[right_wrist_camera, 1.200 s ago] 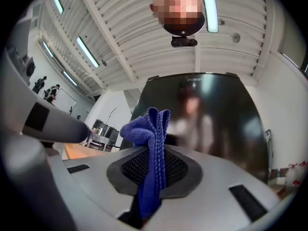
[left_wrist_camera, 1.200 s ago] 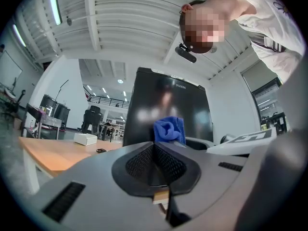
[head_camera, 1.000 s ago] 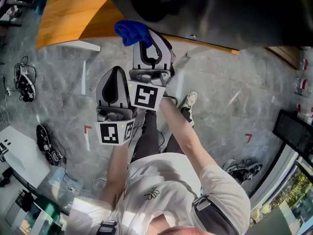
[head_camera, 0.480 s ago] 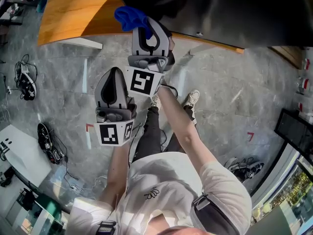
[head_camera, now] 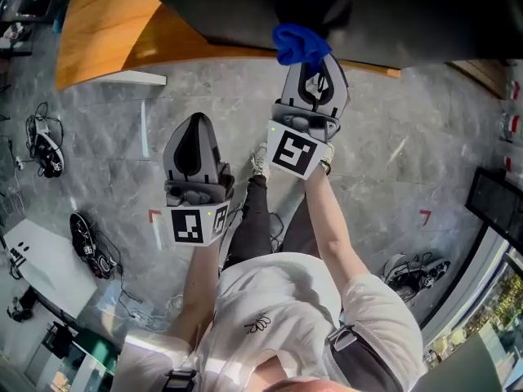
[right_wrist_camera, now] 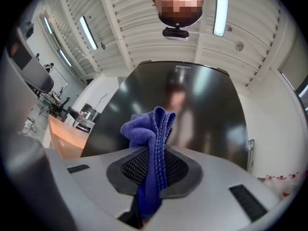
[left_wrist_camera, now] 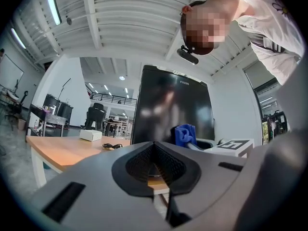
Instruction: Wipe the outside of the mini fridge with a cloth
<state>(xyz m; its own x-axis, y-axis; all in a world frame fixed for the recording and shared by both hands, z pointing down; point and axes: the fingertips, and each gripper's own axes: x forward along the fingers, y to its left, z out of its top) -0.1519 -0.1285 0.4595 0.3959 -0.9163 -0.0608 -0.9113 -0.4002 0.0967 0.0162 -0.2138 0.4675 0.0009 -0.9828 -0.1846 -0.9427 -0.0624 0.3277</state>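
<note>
Evidently mid-wipe, the right gripper (head_camera: 313,62) is clenching a bunched blue microfibre cloth (head_camera: 298,42) at the glossy black mini fridge (head_camera: 425,15) along the frame's top, while the left gripper (head_camera: 194,125) is idling closed and empty mid-left; a pressed sideways sweep seems next.

Mini fridge (head_camera: 409,15) front blocks my R gripper (head_camera: 315,62) w/ cloth (head_camera: 301,43) dead ahead; wooden table (head_camera: 106,39) crowds left; bare floor (head_camera: 400,129) free to right.
</note>
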